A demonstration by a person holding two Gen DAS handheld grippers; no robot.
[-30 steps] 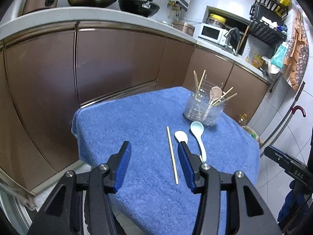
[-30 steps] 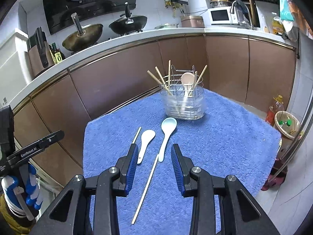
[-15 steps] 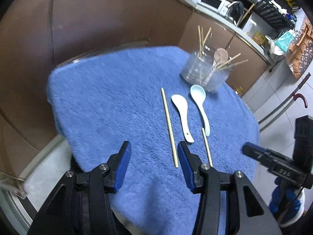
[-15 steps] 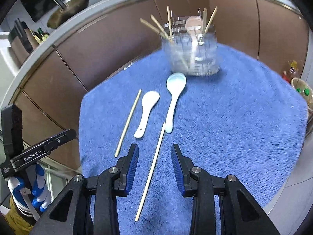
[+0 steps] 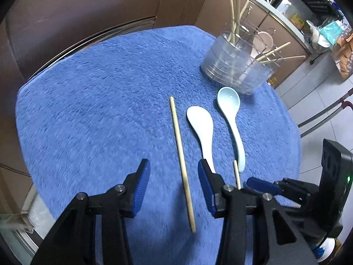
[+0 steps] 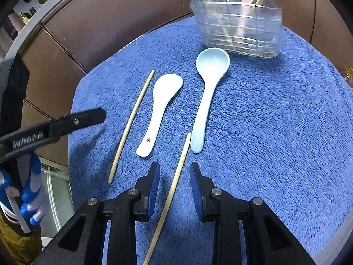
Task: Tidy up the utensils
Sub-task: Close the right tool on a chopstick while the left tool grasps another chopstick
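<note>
Both tools' jaws, closing, straddle separate chopsticks (image 5: 182, 165).

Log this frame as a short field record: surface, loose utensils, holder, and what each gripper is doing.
surface: blue towel covering the table
loose utensils: two chopsticks, a white spoon, a light blue spoon, lying side by side
holder: clear utensil holder at the far edge, already holding chopsticks and a spoon
left gripper: open, jaws just closing, straddling the left chopstick, pads not touching it
right gripper: open, jaws just closing, straddling the right chopstick, pads not touching it
stage: nothing lifted yet
</note>
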